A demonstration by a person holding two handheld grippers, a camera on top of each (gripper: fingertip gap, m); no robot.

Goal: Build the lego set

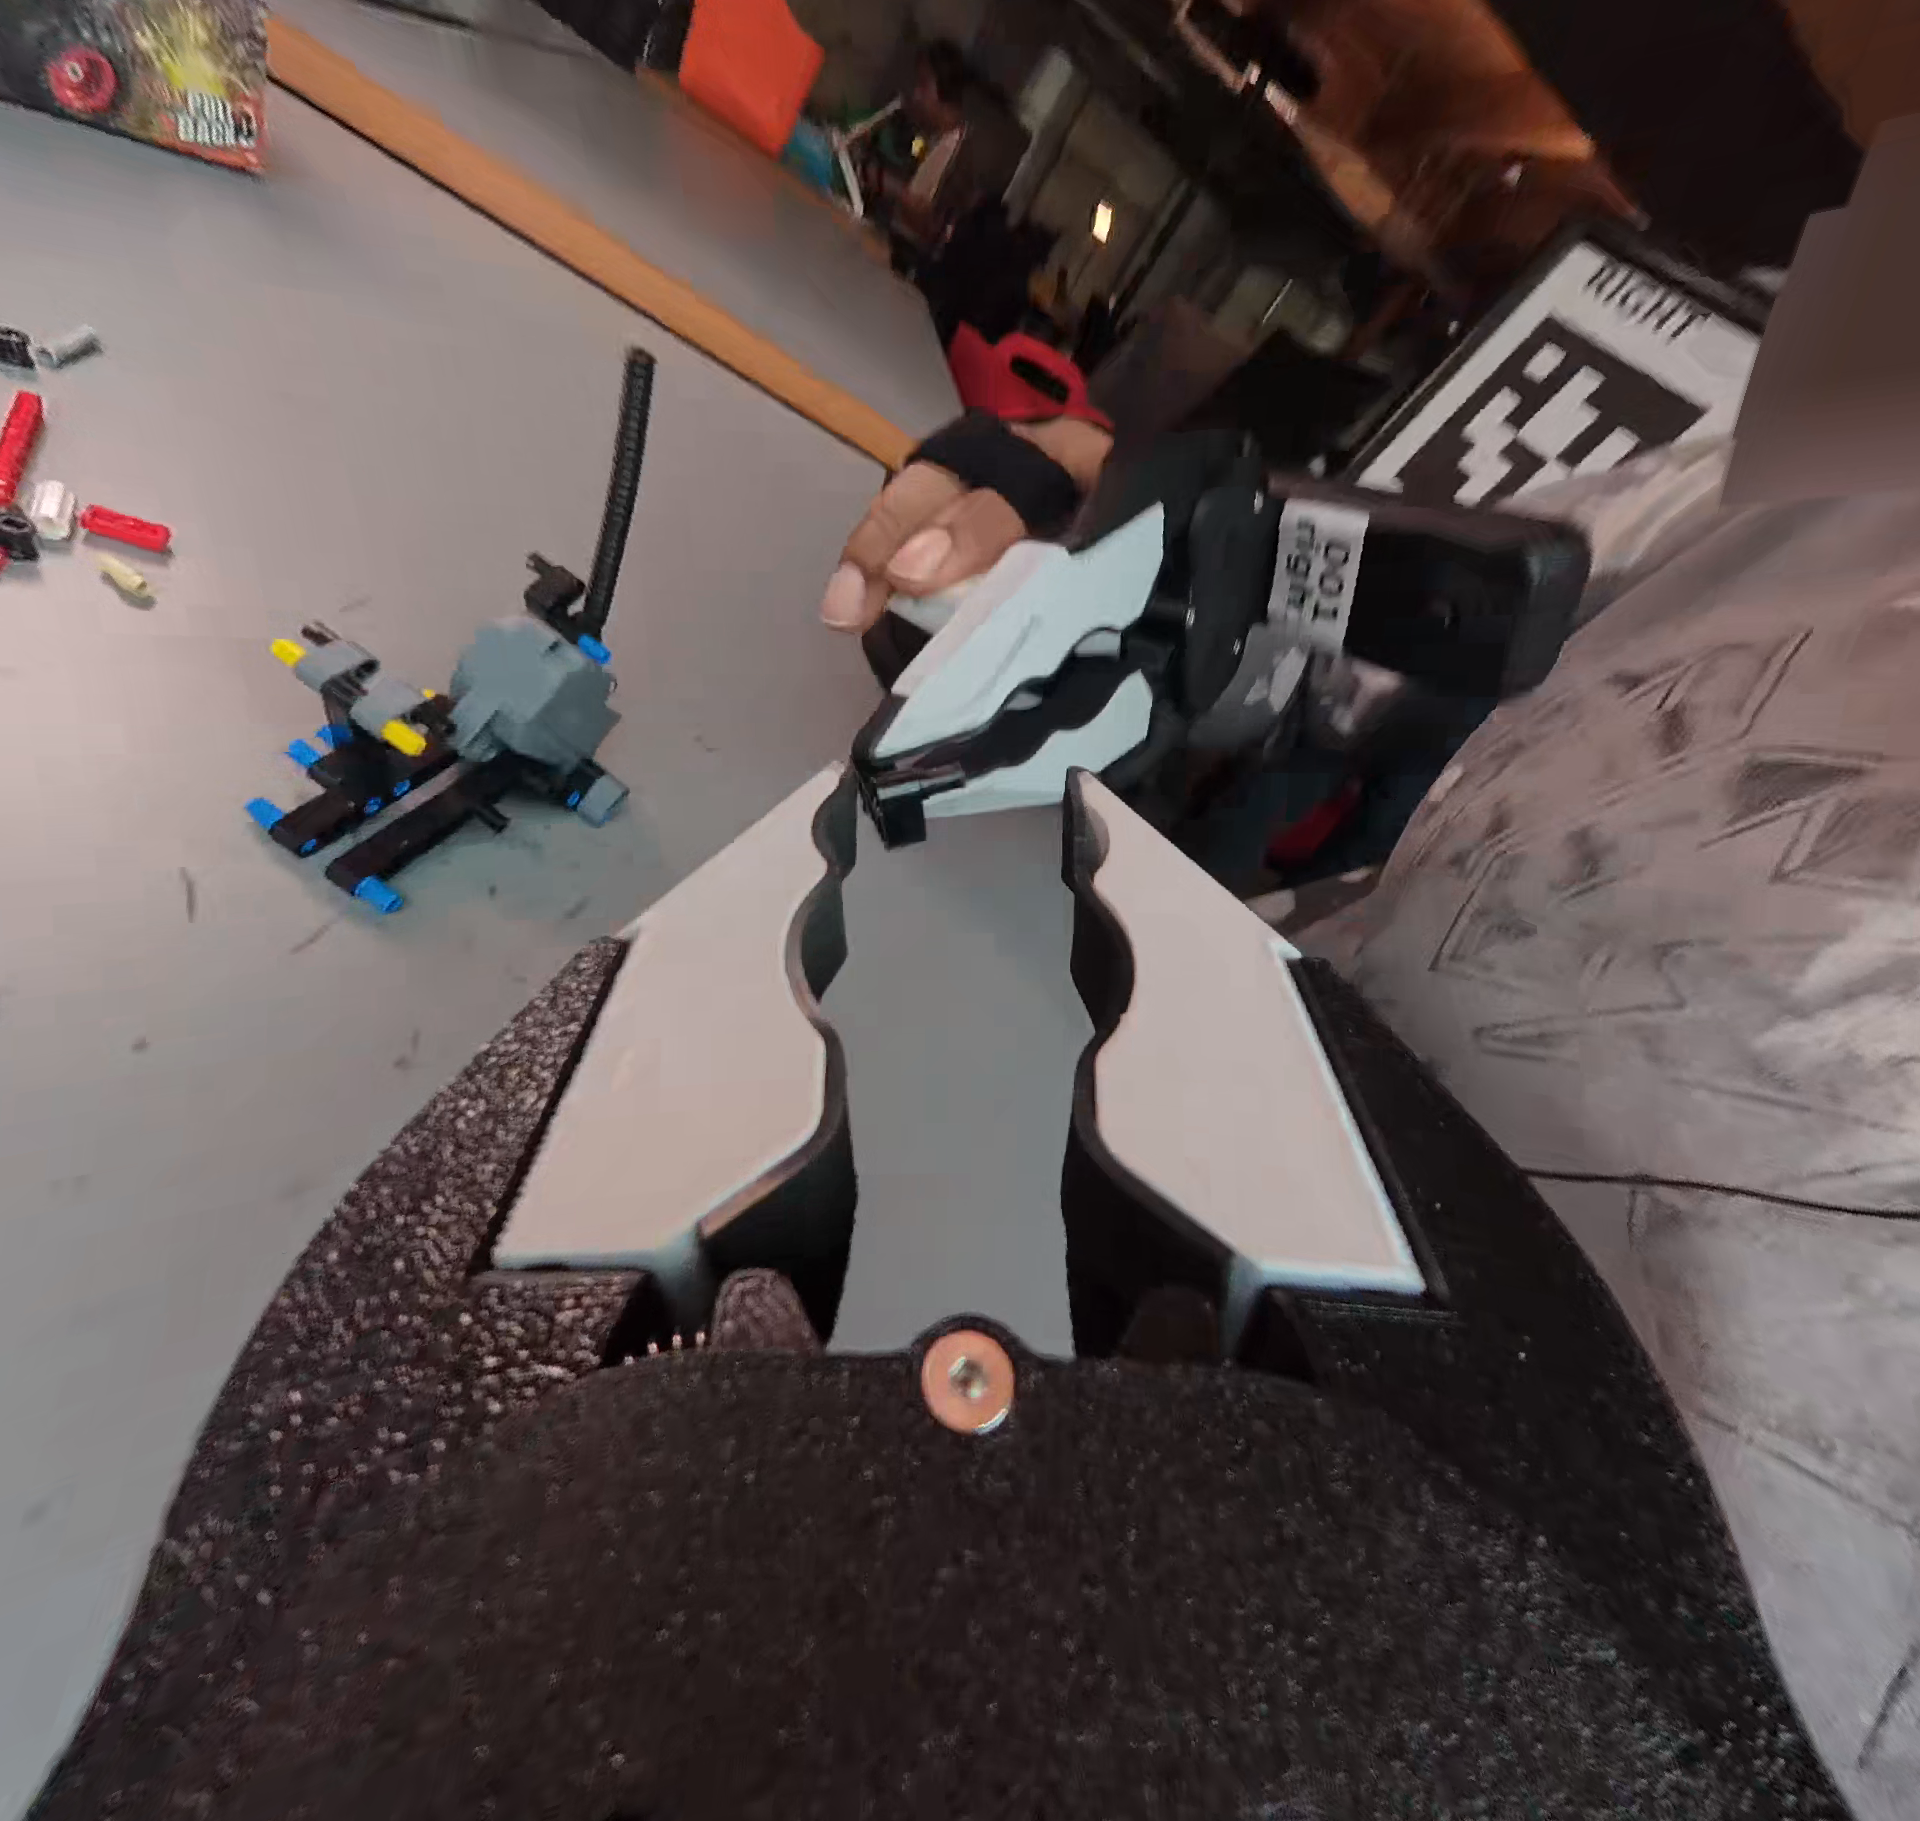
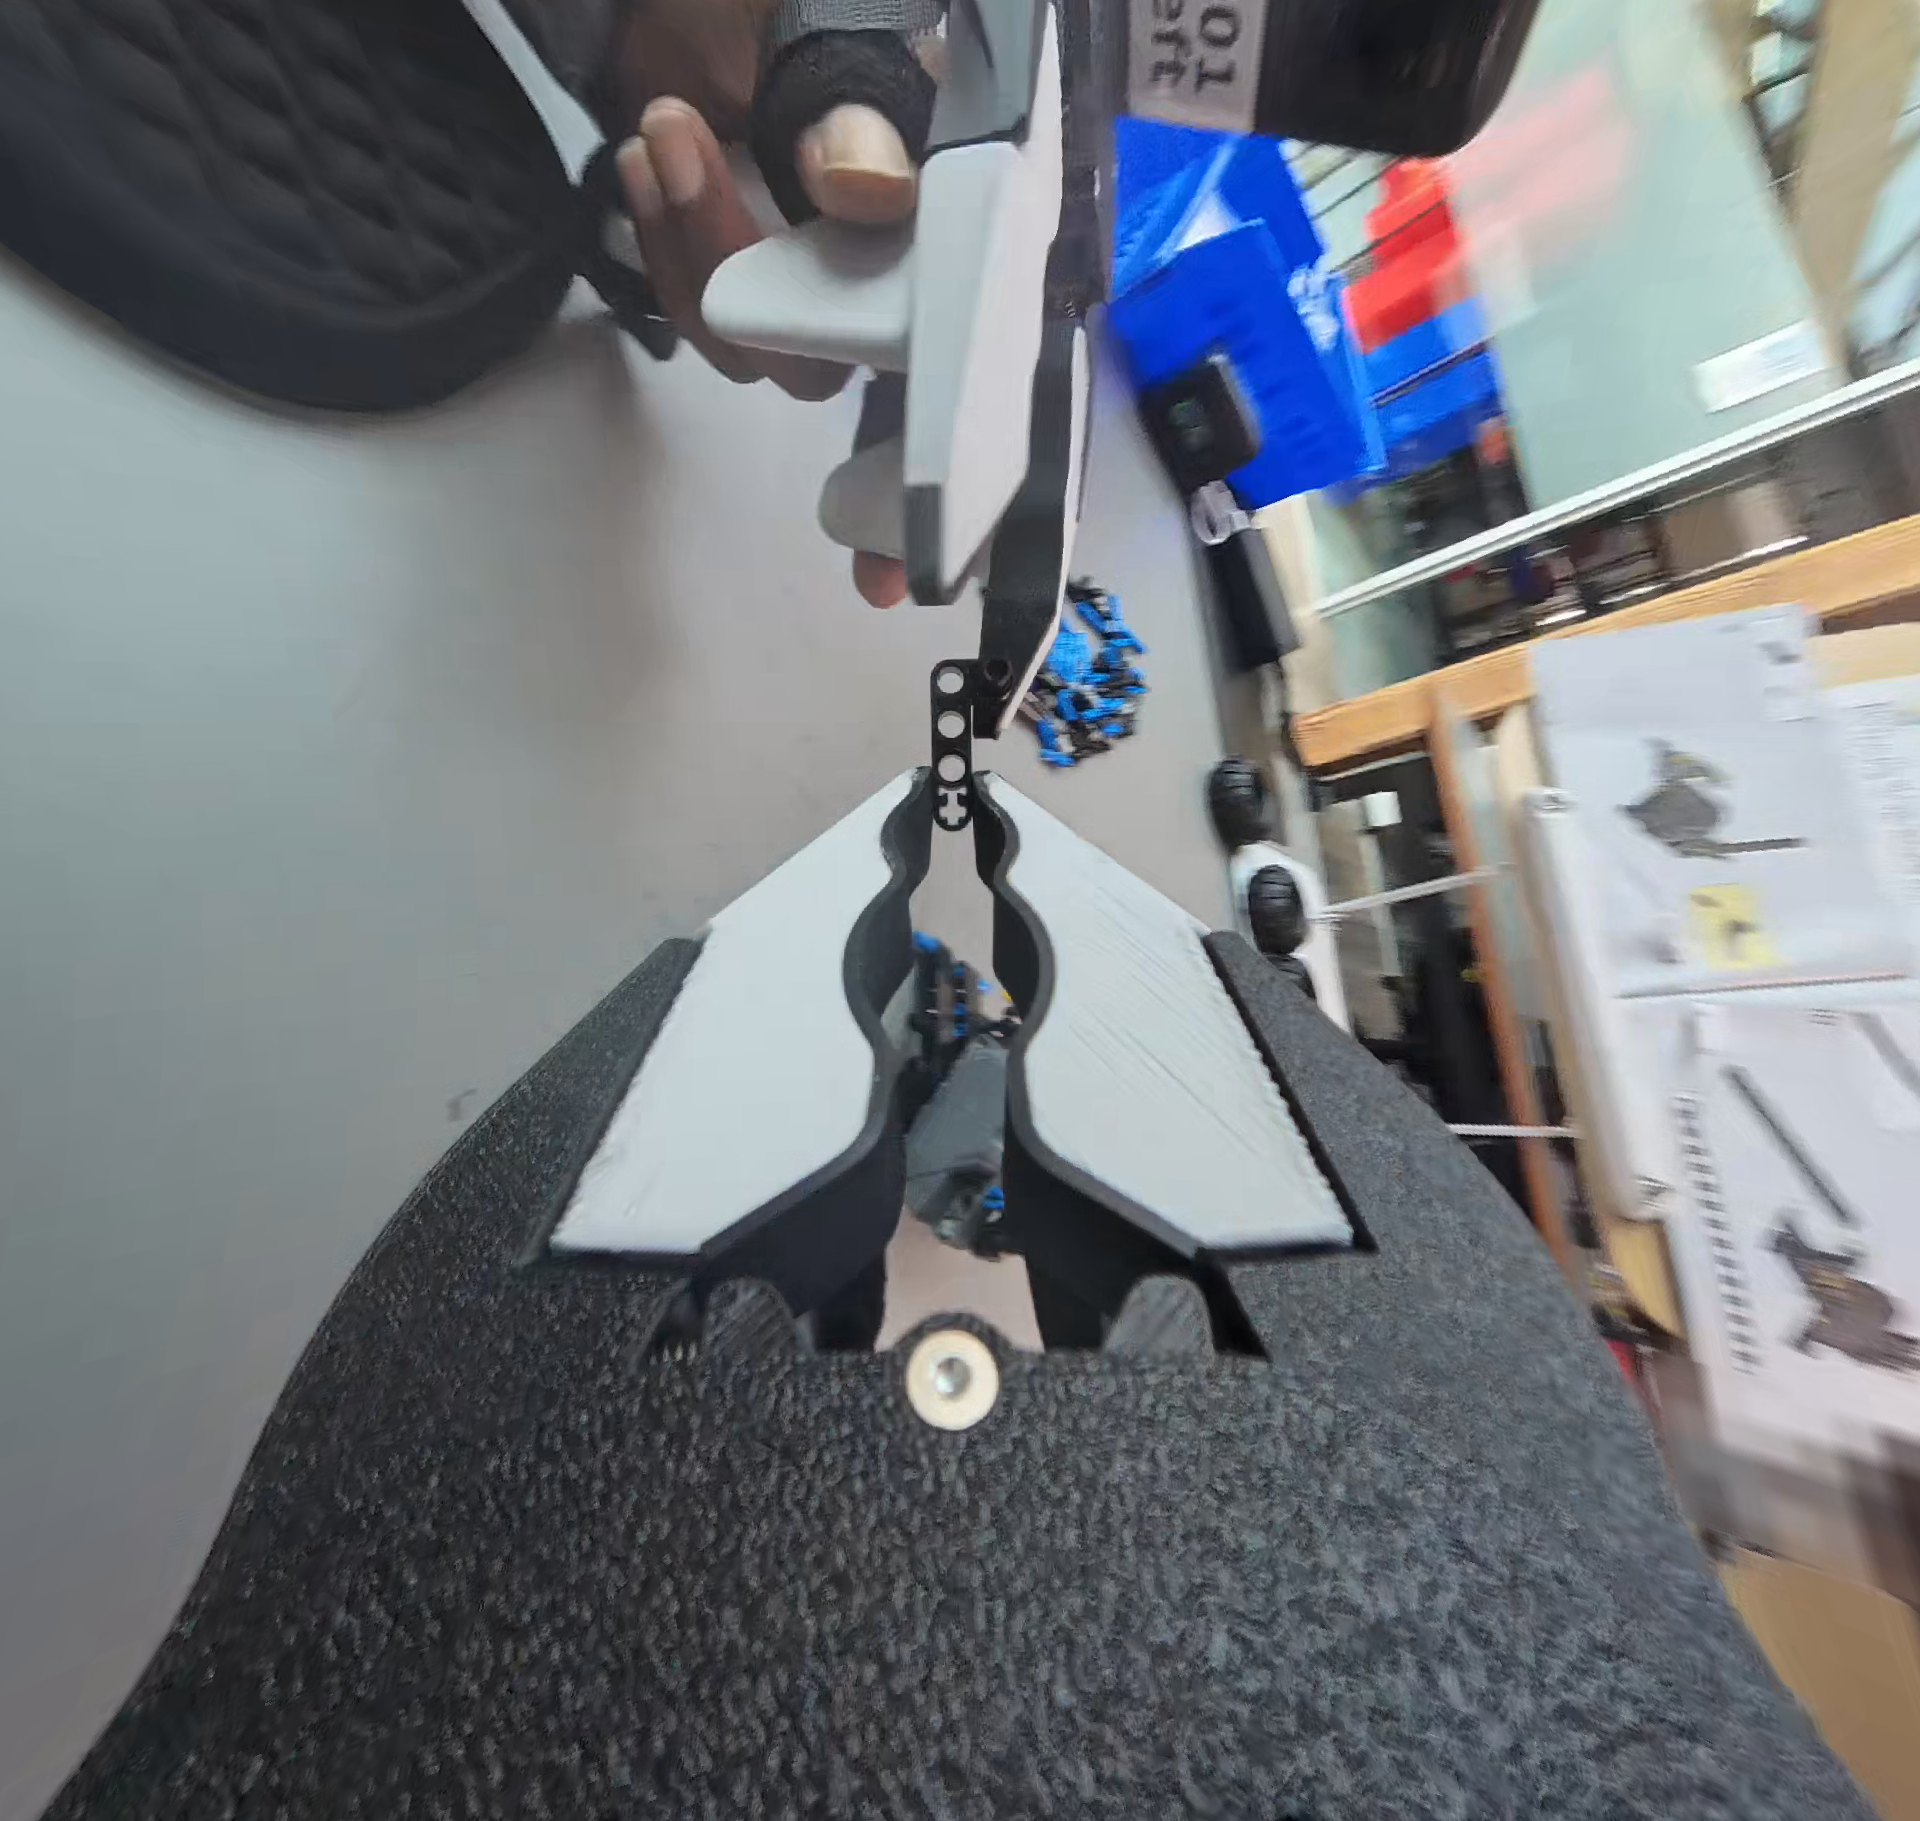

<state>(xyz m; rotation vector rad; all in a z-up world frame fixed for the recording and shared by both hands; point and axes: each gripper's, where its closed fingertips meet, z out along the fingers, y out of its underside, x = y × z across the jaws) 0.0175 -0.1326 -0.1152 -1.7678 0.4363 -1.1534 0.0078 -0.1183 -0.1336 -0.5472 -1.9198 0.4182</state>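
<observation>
My right gripper is shut on the end of a thin black lego beam with holes. The beam sticks out past the fingertips and has a black pin at its far end. My left gripper is open, and its tips reach that far end of the beam. It comes in from the top in the right wrist view. The right gripper enters from the right in the left wrist view. The part-built grey, black and blue model with a black ribbed hose lies on the grey table.
The set's box stands at the far left, with loose red and grey pieces near it. A pile of blue pins, black tyres and instruction pages lie to the right. A black padded bag sits at the upper left. Left and right tips are no more than a few centimetres apart.
</observation>
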